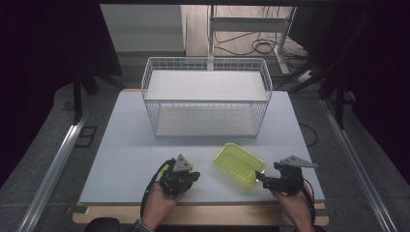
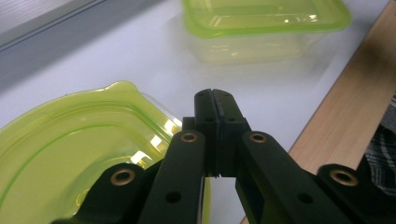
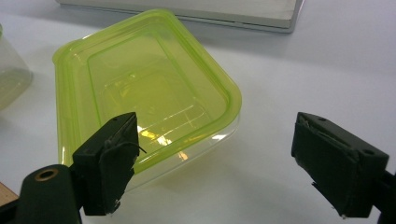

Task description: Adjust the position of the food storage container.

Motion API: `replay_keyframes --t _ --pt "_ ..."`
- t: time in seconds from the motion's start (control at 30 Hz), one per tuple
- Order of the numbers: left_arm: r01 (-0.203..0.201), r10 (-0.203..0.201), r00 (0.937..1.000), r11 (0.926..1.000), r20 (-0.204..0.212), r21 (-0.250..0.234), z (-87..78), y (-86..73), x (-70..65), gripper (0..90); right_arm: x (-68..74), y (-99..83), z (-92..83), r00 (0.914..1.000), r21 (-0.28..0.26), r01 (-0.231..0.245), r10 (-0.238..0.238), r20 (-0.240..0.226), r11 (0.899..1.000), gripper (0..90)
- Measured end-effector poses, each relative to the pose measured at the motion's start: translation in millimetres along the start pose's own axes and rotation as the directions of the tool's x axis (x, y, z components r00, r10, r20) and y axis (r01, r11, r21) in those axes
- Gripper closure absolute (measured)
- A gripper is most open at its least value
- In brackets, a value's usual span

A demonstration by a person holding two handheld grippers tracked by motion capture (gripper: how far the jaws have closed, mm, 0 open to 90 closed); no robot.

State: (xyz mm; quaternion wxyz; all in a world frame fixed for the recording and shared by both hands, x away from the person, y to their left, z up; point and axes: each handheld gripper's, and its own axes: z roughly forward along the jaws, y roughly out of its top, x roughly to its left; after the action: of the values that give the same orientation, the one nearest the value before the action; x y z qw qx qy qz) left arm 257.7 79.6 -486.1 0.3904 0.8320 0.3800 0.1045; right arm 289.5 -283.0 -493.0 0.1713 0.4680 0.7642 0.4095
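The left hand-held gripper [image 2: 215,100] has its jaws pressed together, empty, just beside a green lid [image 2: 70,149] lying on the counter [image 1: 125,159] — contact apparently none. The right hand-held gripper [image 3: 215,158] is spread wide — its left jaw at the rim of the green container [image 3: 149,88]. A wire basket [image 1: 205,96] stands behind.

White wire basket [image 1: 206,99] standing at the back of the pale surface [image 1: 125,159], well apart from the front edge; cables [image 1: 261,46] coiled on the floor beyond, by a metal stand [image 1: 251,24]
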Motion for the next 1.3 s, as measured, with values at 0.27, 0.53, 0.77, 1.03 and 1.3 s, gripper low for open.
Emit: replay_keyframes --t 0.27,0.53,0.77,1.03,1.3 --pt "0.030 -0.030 0.9983 0.9995 -0.050 0.002 -15.1 -11.3 22.0 90.0 0.8 0.2 0.0 1.0000 0.000 0.000 0.000 -0.001 1.000 16.6" --pt "0.068 -0.069 0.9931 0.9976 -0.095 -0.007 -29.0 -20.6 49.7 90.0 3.6 0.7 0.0 0.9999 0.007 0.008 -0.008 -0.014 1.000 21.7" --pt "0.099 -0.102 0.9866 0.9948 -0.127 -0.024 -36.6 -24.0 69.1 90.0 3.1 1.0 -0.9 0.9998 0.002 0.008 -0.008 -0.016 1.000 23.9" --pt "0.133 -0.139 0.9817 0.9897 -0.130 -0.052 -42.1 -29.2 80.1 90.0 2.1 1.5 -1.2 0.9997 0.004 0.004 -0.003 -0.024 1.000 27.9" --pt "0.126 -0.132 0.9893 0.9877 -0.063 -0.093 -43.1 -33.4 64.5 88.5 0.5 7.8 -1.7 0.9991 0.004 0.001 -0.001 -0.041 1.000 41.1"
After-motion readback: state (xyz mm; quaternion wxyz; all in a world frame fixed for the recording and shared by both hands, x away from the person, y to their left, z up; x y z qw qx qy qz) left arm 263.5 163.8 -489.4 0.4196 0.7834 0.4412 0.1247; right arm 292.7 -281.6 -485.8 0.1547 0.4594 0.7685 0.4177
